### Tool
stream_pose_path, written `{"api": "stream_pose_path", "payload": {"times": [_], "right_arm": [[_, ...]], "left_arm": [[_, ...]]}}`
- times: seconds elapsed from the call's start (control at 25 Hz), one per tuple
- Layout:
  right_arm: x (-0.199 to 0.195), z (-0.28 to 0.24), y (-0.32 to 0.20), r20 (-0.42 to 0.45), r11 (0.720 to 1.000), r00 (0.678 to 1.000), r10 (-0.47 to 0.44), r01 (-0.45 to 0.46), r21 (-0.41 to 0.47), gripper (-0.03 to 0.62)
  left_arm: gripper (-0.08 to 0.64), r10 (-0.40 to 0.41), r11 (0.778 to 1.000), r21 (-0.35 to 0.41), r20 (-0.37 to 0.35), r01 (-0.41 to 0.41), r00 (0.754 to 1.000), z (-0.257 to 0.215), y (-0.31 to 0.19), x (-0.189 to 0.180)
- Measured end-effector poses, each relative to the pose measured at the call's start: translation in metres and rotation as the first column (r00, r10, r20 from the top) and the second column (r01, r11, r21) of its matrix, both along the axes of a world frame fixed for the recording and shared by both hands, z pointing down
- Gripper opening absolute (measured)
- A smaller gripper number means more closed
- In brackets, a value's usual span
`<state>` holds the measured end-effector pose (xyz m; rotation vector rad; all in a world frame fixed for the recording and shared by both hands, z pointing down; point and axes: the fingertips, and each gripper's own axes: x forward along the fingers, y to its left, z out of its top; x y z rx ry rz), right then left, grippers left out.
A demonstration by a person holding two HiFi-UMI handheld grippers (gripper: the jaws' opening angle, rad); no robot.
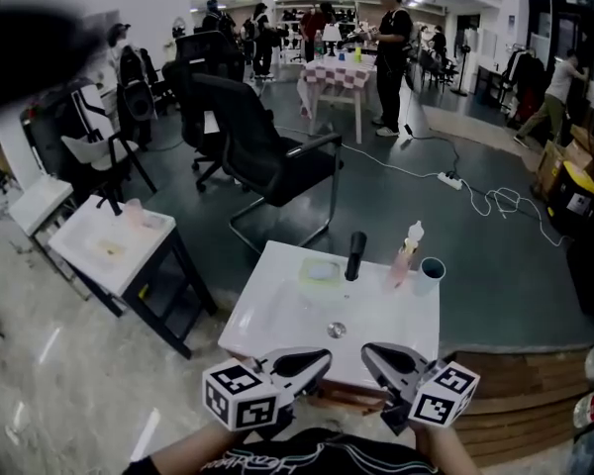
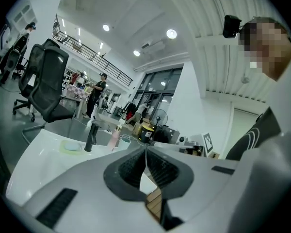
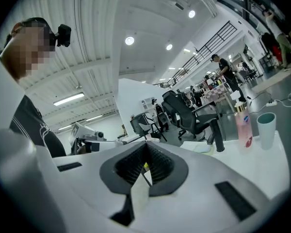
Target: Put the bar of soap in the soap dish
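On the white sink top (image 1: pixel 277 310) a pale green soap dish (image 1: pixel 322 273) sits left of the black faucet (image 1: pixel 355 255). In the left gripper view a pale blue oval, seemingly the soap bar (image 2: pixel 72 146), lies in the dish (image 2: pixel 63 149). The right gripper view shows the dish (image 3: pixel 203 148) only faintly. My left gripper (image 1: pixel 322 357) and right gripper (image 1: pixel 368 352) hover at the sink's near edge, tips turned toward each other, well short of the dish. Both are shut with nothing between the pads, as seen in the left (image 2: pixel 146 149) and right (image 3: pixel 146 142) gripper views.
A pink bottle (image 1: pixel 407 253) and a teal cup (image 1: pixel 431 270) stand right of the faucet. The drain (image 1: pixel 337 330) is mid-basin. A small white table (image 1: pixel 114 245) is at the left, a black office chair (image 1: pixel 267 156) behind, and people stand farther back.
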<state>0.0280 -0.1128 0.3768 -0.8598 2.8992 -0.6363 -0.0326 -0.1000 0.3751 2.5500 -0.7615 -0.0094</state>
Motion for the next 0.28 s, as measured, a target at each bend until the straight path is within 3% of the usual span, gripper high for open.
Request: {"api": "stream_pose_path", "payload": {"times": [0.28], "right_arm": [[-0.001,-0.0028,-0.0103,-0.007,1.0,1.0,-0.011,0.011,0.002,0.026]], "left_arm": [[0.029,-0.022,1.0,-0.001,0.009,0.022,1.0,-0.0015,-0.0099,-0.0047]]}}
